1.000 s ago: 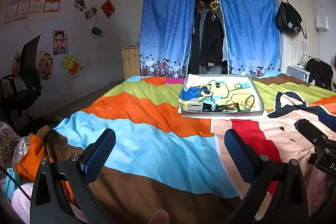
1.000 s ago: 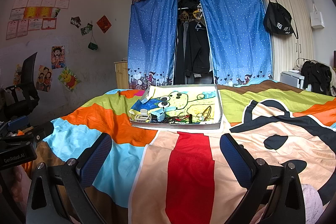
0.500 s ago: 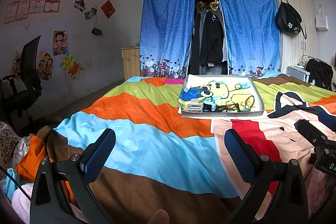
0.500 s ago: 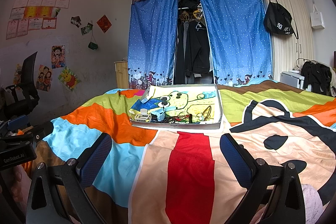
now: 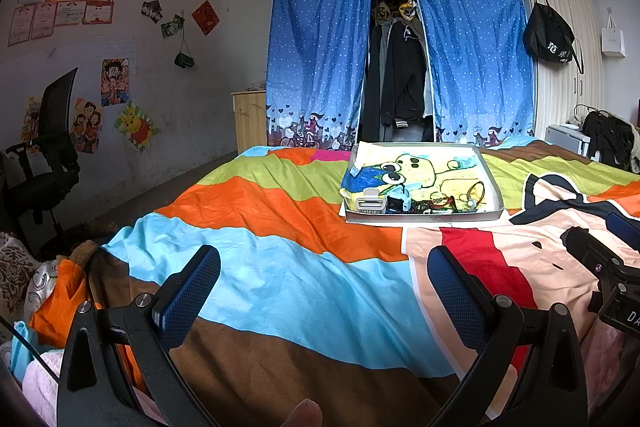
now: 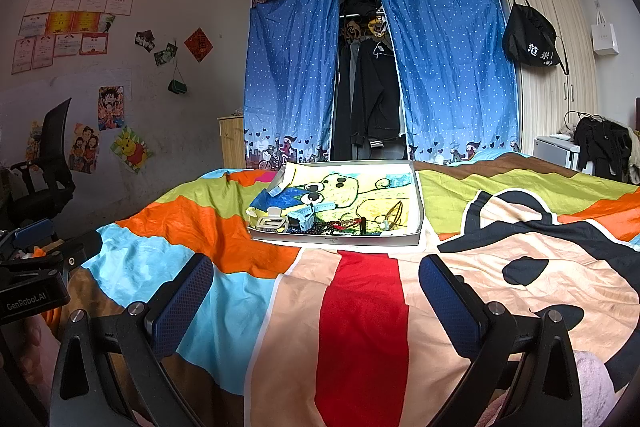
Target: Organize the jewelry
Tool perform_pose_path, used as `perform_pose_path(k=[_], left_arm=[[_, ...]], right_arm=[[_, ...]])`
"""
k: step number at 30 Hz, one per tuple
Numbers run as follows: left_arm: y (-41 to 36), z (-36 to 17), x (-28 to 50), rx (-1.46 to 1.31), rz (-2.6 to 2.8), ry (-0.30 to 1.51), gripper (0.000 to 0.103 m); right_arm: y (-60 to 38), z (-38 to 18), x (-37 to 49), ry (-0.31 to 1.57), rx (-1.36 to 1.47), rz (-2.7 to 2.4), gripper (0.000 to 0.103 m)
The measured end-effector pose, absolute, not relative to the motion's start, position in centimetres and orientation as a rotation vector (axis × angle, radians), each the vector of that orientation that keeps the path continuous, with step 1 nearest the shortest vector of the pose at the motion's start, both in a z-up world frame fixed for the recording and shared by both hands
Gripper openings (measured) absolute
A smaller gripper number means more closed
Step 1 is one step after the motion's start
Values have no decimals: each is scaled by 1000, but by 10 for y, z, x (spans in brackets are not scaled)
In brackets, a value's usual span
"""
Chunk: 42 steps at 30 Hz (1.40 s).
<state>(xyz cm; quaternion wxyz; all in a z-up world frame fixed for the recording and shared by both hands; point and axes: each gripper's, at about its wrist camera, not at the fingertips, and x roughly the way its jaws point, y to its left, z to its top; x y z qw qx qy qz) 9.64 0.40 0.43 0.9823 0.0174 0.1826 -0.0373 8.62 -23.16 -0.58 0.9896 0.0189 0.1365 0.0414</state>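
A shallow white tray lined with a cartoon drawing lies on the bed, well ahead of both grippers. Along its near edge lie a white hair claw, a light-blue watch, dark bead strings and a gold hoop. My left gripper is open and empty above the bedspread. My right gripper is open and empty too, nearer the tray's front; it also shows in the left wrist view.
The colourful striped bedspread covers the whole bed. A black office chair stands at the left wall. Blue wardrobe curtains hang behind the bed. Clothes pile at the bed's near left corner.
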Motion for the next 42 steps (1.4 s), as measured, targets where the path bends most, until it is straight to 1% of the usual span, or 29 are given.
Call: perform_pose_path(k=[42], left_arm=[[7,-1,97,62,-92,378,102]], right_arm=[[-231,-5,86,273,38,83,103]])
